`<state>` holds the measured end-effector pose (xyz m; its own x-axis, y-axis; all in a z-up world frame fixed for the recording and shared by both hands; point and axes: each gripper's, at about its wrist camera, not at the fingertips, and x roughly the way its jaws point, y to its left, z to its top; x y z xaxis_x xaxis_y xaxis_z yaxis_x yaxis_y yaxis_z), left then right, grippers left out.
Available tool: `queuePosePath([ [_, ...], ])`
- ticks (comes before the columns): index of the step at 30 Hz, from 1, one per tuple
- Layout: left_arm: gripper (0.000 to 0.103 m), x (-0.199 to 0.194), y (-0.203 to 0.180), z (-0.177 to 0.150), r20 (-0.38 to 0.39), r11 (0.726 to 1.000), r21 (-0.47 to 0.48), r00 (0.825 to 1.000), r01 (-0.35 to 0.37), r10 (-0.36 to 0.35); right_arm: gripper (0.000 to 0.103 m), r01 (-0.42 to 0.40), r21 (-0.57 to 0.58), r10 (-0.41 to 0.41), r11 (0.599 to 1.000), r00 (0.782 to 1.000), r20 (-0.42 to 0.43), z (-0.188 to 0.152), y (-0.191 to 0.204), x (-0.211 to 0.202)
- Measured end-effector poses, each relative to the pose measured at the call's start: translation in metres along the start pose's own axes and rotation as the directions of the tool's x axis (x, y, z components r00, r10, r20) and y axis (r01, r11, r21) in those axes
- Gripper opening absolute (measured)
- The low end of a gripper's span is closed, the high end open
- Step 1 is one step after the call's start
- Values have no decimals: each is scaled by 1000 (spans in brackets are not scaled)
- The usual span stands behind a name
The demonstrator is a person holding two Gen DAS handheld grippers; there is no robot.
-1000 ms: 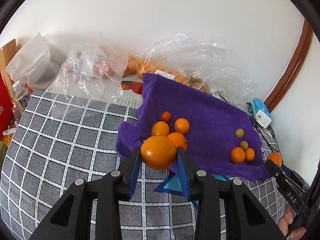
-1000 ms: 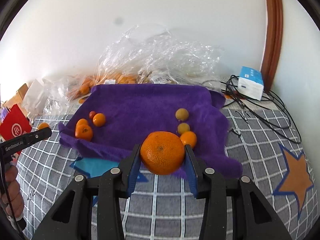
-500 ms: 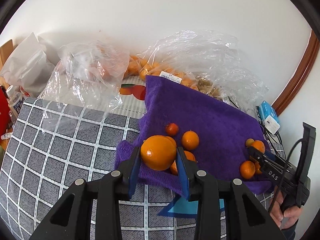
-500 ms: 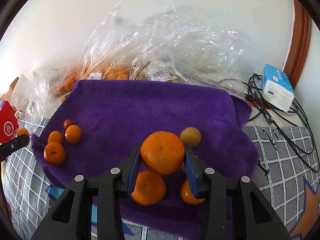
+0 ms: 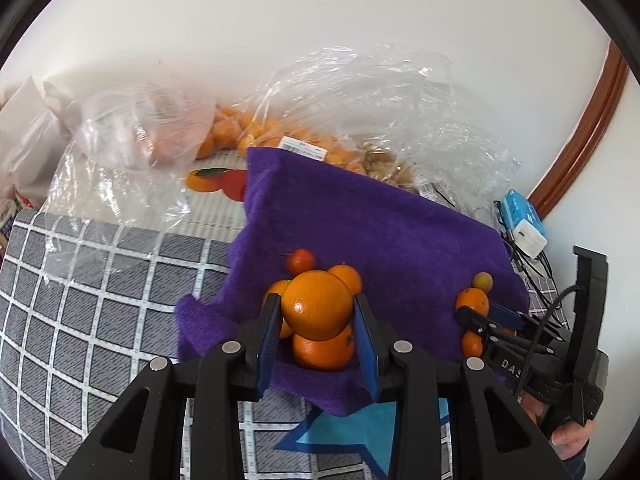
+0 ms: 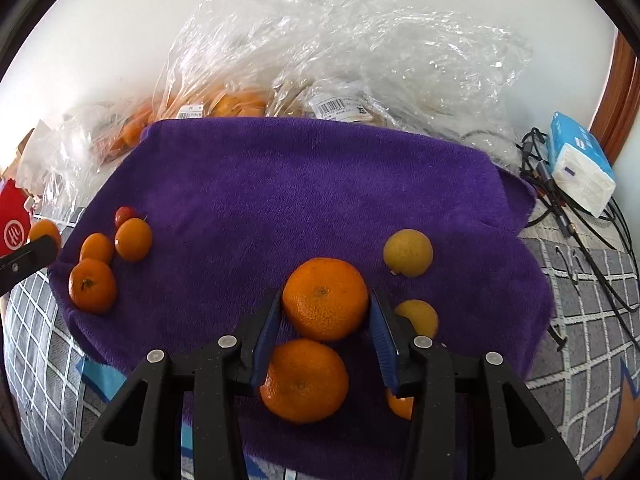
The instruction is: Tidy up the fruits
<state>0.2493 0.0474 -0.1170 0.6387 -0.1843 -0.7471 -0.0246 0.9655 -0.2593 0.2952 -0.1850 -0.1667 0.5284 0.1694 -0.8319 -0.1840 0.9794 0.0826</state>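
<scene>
While both grippers hang over a purple towel [image 6: 320, 184] spread on a checked counter [image 5: 80, 312], each holds fruit. The left gripper [image 5: 316, 312] has its jaws clenched on a large orange [image 5: 317, 305], above a small cluster of oranges [image 5: 322, 350] at the towel's near left corner. The right gripper [image 6: 325, 312] grips a mandarin [image 6: 325, 298] near the towel's front edge, with another mandarin [image 6: 304, 380] at 6 o'clock below it and a yellowish fruit [image 6: 408, 252] at 2 o'clock.

To place well, lower each fruit until it rests on the cloth beside its group, then open slowly so nothing rolls.

The mandarin's stem dimple seems to face the camera; being nearly round, neither fruit has a clear long axis.
</scene>
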Motion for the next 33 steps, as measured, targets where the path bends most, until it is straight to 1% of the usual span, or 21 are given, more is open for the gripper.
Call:
queuePosePath([
  [2, 33, 3, -9, 3, -2, 1000, 16, 1000, 9, -9, 50, 13, 11, -14, 1000, 1000, 26, -4, -5, -14],
  [3, 33, 5, -14, 3, -4, 1000, 26, 1000, 15, -15, 55, 11, 19, -12, 1000, 999, 45, -5, -7, -22],
  [4, 33, 7, -19, 4, -7, 999, 36, 1000, 17, -17, 57, 7, 28, -8, 1000, 998, 64, -8, -9, -31],
  [8, 33, 19, -39, 6, -35, 998, 67, 999, 22, -20, 57, 38, 33, -41, 999, 993, 110, -17, -14, -56],
  [10, 33, 27, -48, 6, -49, 997, 83, 999, 2, 2, 57, 48, 34, -52, 998, 991, 123, -24, -19, -64],
  [12, 33, 33, -55, 4, -47, 995, 94, 998, -42, 47, 57, 56, 52, -62, 997, 990, 128, -29, -25, -67],
  [15, 33, 42, -64, 2, -57, 990, 125, 996, -68, 75, 57, 87, 92, -99, 992, 985, 140, -35, -36, -70],
  [19, 33, 54, -76, -3, -71, 972, 193, 986, -136, 153, 57, 85, 107, -101, 991, 983, 154, -41, -43, -74],
  [22, 33, 59, -79, -6, -59, 958, 228, 980, -173, 191, 57, 77, 108, -93, 991, 984, 152, -44, -44, -73],
  [25, 33, 61, -79, -8, -65, 957, 230, 978, -177, 196, 57, 96, 103, -111, 990, 982, 153, -47, -42, -71],
  [29, 34, 66, -77, -8, -86, 959, 226, 977, -171, 194, 57, 80, 114, -96, 990, 985, 142, -48, -43, -69],
  [32, 34, 66, -79, -9, -86, 952, 249, 975, -176, 203, 57, 72, 119, -87, 990, 988, 131, -50, -42, -69],
  [33, 36, 65, -80, -10, -83, 950, 255, 975, -180, 207, 57, 72, 121, -88, 990, 988, 125, -51, -41, -68],
])
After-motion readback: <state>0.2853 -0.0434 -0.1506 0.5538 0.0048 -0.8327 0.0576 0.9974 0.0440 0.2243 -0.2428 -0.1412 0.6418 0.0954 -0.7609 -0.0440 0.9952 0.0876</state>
